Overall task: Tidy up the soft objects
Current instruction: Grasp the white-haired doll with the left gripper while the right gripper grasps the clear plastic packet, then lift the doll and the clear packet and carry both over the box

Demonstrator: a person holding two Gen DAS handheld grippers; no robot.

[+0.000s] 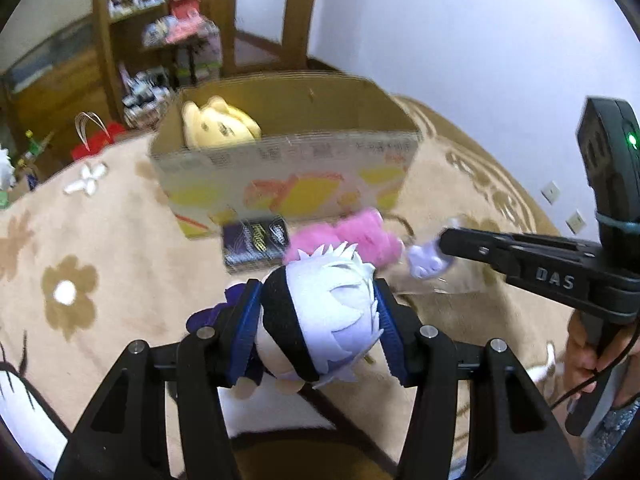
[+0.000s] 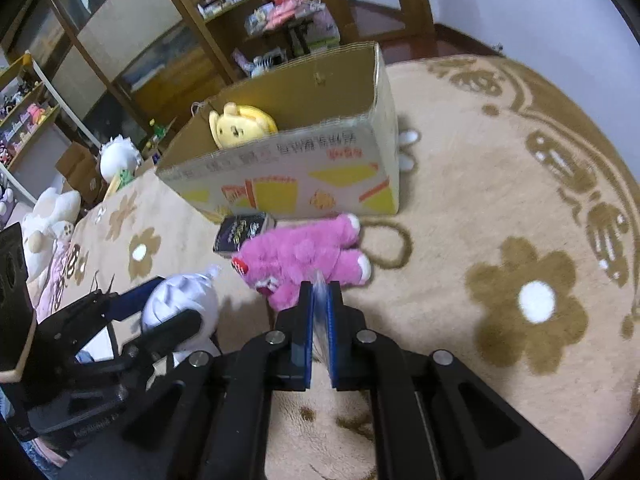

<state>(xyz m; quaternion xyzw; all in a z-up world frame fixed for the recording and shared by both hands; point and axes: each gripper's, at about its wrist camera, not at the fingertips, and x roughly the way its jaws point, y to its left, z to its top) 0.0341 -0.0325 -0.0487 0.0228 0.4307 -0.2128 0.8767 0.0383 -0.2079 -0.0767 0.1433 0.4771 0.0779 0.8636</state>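
Note:
My left gripper [image 1: 318, 292] is shut on a white-haired plush doll [image 1: 320, 320] with a black band over its face, held above the rug. The doll also shows in the right wrist view [image 2: 180, 300]. My right gripper [image 2: 319, 292] is shut on a thin whitish piece [image 2: 320, 312] of soft material; in the left wrist view its tip [image 1: 442, 246] holds a pale lilac bit [image 1: 426, 262]. A pink plush bear [image 2: 308, 258] lies on the rug just ahead of it. An open cardboard box [image 2: 304, 176] holds a yellow plush [image 2: 240, 124].
A dark small packet [image 2: 242, 232] lies against the box front. The beige flower-patterned rug [image 2: 500, 220] spreads to the right. Wooden shelves [image 2: 240, 20] with clutter stand behind the box. White plush toys [image 2: 52, 208] sit at the left.

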